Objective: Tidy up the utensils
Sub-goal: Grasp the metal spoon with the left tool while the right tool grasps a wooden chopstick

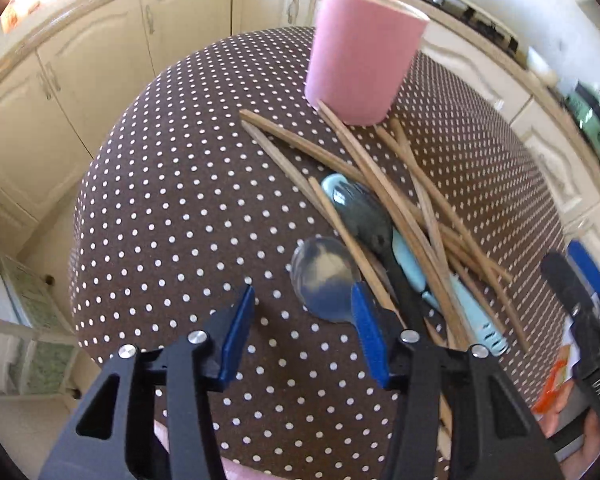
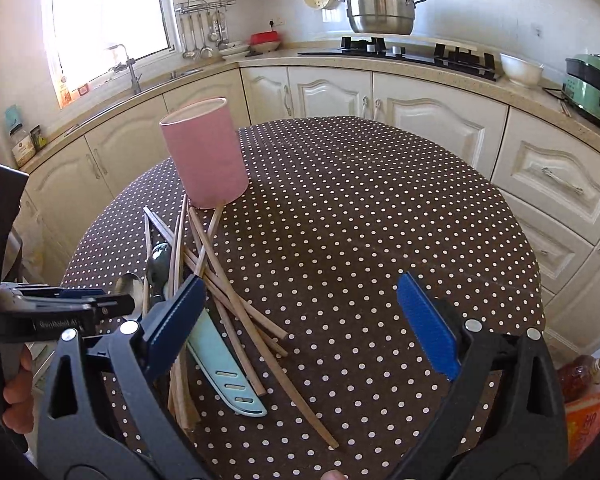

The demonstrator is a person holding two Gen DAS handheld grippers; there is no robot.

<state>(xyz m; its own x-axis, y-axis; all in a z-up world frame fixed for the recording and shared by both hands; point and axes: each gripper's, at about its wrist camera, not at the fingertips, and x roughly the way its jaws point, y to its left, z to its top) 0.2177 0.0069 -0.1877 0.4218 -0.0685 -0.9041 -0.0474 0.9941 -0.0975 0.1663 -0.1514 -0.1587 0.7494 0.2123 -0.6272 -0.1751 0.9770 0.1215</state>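
Nearest, the left gripper (image 1: pixel 304 312) hangs with jaws apart over the polka-dot tablecloth (image 1: pixel 172 200), one pad at a metal spoon (image 1: pixel 324 280); the right gripper (image 2: pixel 300 320) gapes wide, empty. Chopsticks (image 2: pixel 220 280) and a blue-handled utensil (image 2: pixel 220 368) lie heaped before the pink holder (image 2: pixel 204 156). Beyond the holder, cream cabinets (image 2: pixel 332 92), a hob (image 2: pixel 400 52), a steel pot (image 2: pixel 380 8)

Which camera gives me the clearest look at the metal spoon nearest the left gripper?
The left wrist view: the metal spoon shows its whole bowl, close up beside the left gripper. In the right wrist view only a sliver of the spoon shows, behind the left gripper and the chopsticks.
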